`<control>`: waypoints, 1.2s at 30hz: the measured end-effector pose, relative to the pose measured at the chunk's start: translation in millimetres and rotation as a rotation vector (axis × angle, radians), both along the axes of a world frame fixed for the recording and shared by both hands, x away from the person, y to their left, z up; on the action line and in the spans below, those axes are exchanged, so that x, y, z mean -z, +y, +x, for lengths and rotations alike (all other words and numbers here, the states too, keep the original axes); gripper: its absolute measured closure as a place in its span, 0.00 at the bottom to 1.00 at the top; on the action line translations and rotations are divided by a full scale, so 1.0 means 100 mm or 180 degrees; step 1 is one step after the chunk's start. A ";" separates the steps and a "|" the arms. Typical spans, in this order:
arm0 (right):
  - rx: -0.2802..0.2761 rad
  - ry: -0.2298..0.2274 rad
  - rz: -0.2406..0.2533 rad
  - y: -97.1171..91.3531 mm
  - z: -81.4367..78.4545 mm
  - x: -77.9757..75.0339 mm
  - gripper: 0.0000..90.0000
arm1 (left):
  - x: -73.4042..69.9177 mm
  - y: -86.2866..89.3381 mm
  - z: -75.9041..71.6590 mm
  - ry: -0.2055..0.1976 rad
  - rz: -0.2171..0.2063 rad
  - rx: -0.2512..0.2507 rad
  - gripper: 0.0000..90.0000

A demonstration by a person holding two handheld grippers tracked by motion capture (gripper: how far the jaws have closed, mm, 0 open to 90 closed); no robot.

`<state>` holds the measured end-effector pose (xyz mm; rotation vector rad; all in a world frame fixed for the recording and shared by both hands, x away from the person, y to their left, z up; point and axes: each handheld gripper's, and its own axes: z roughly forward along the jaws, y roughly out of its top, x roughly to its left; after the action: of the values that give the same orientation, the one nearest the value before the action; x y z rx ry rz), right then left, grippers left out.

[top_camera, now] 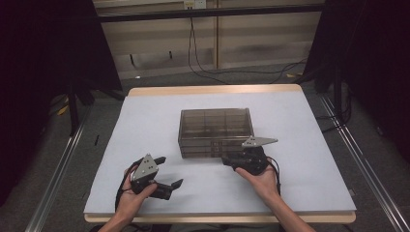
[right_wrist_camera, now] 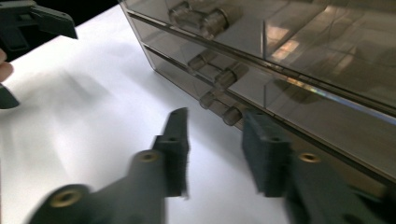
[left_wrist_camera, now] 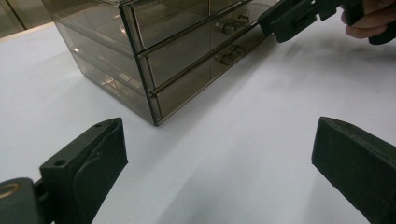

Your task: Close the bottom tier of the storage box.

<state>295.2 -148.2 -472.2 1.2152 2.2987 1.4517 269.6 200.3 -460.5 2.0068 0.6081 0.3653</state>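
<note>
A smoky see-through drawer box [top_camera: 215,128] with three stacked drawers stands at the table's middle. My right gripper [top_camera: 227,160] is at the box's front, low down. In the right gripper view its jaws [right_wrist_camera: 215,140] are open by a narrow gap and hold nothing, with the bottom drawer's clear handle [right_wrist_camera: 219,109] just beyond their tips. My left gripper [top_camera: 170,170] rests near the front left of the table, open wide and empty, and points at the box's front corner [left_wrist_camera: 152,100]. The left gripper view also has the right gripper [left_wrist_camera: 280,21] at the drawer fronts.
The white table top [top_camera: 145,125] has bare room on all sides of the box. Its wooden edge [top_camera: 212,90] runs along the back. Beyond it are grey floor, cables [top_camera: 203,67] and dark stands on both sides.
</note>
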 end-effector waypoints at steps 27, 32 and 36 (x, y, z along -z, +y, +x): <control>0.0279 -0.0163 0.0067 -0.82 -0.56 -0.31 0.09 | 0.01 0.00 0.01 0.0030 0.0044 -0.0025 0.03; 0.0417 -0.0207 0.0058 -1.02 -0.64 -0.27 0.08 | 0.02 0.00 0.02 0.0062 0.0049 -0.0047 0.03; 0.0585 -0.0212 0.0010 -1.19 -0.71 -0.22 0.08 | 0.01 0.01 0.02 0.0053 0.0047 -0.0035 0.03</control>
<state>224.5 -267.3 -450.0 1.3189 2.0815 1.4092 271.8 201.1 -461.2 2.0230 0.6286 0.3610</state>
